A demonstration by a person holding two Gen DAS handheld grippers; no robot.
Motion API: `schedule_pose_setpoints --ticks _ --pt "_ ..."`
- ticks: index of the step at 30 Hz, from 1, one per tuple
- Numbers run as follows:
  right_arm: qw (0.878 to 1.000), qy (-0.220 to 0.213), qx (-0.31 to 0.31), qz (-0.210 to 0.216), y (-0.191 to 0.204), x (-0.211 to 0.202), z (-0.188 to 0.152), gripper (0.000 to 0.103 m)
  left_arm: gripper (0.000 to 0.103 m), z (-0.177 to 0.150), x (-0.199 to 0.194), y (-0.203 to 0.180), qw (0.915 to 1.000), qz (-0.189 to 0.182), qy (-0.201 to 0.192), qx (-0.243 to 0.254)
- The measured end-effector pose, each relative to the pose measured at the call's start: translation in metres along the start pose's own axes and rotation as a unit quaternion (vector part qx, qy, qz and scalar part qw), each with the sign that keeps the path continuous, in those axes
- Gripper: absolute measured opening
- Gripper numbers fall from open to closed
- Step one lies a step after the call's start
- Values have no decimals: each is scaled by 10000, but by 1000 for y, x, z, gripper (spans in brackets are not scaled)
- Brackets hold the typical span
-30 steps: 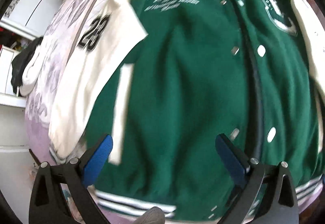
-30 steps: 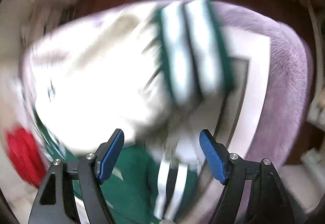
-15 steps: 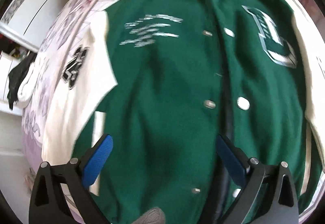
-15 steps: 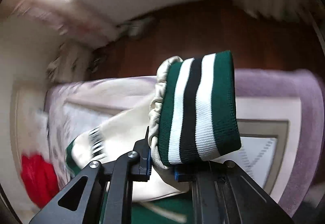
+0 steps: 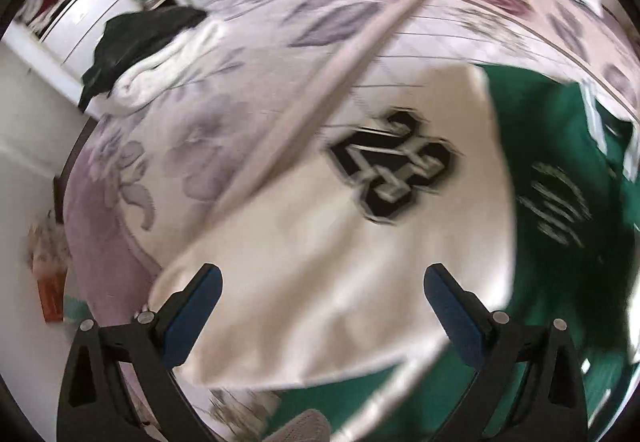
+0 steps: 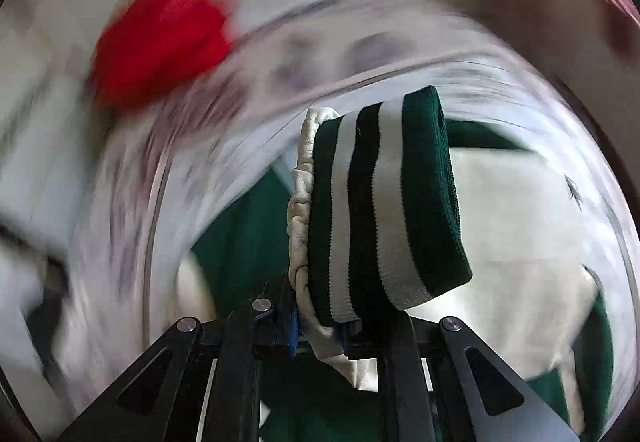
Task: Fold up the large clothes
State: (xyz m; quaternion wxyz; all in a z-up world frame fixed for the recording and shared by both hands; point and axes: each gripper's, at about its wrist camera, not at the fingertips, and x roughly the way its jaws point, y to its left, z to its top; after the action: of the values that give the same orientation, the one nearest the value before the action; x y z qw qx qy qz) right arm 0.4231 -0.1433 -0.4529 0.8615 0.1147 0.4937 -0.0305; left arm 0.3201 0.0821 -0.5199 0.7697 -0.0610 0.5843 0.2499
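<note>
Striped cuff (image 6: pixel 384 209) is sitting clamped in my right gripper (image 6: pixel 320 338), hiding its pads; left gripper (image 5: pixel 320 306) is hanging wide apart over the blurred cream sleeve (image 5: pixel 320 242).

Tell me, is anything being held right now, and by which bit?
Yes. The right tool is shut on the jacket's striped cuff, at the end of the cream sleeve. The left tool is open and holds nothing.

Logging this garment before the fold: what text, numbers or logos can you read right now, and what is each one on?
Number patch on the cream sleeve: two black digits outlined white, too blurred to read.
White lettering on the green jacket body: several lines, unreadable from motion blur.
Striped cuff in the right tool: no text.
</note>
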Motion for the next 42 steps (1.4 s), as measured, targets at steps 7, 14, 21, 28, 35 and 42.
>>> schedule_pose_setpoints --ticks 7,14,21,28,35,42 --pt "9684 1633 -1886 -15 141 131 -80 27 103 5 39 26 9993 15 372 -40" --pt "9682 2000 -265 1477 44 80 -62 83 103 -30 29 67 9951 -129 945 -243" --pt "9648 2502 407 705 -44 51 -91 83 103 -105 62 143 9342 -1290 2611 -2061" --pt "9606 2719 348 463 -72 53 -116 83 60 -123 116 196 8558 -1503 2418 -4319" --pt "9737 2212 -220 495 -12 60 -90 83 10 -45 108 250 8891 -714 1224 -4353" --pt "9769 1819 -917 640 93 112 -72 83 8 51 63 282 9406 -418 71 -3367"
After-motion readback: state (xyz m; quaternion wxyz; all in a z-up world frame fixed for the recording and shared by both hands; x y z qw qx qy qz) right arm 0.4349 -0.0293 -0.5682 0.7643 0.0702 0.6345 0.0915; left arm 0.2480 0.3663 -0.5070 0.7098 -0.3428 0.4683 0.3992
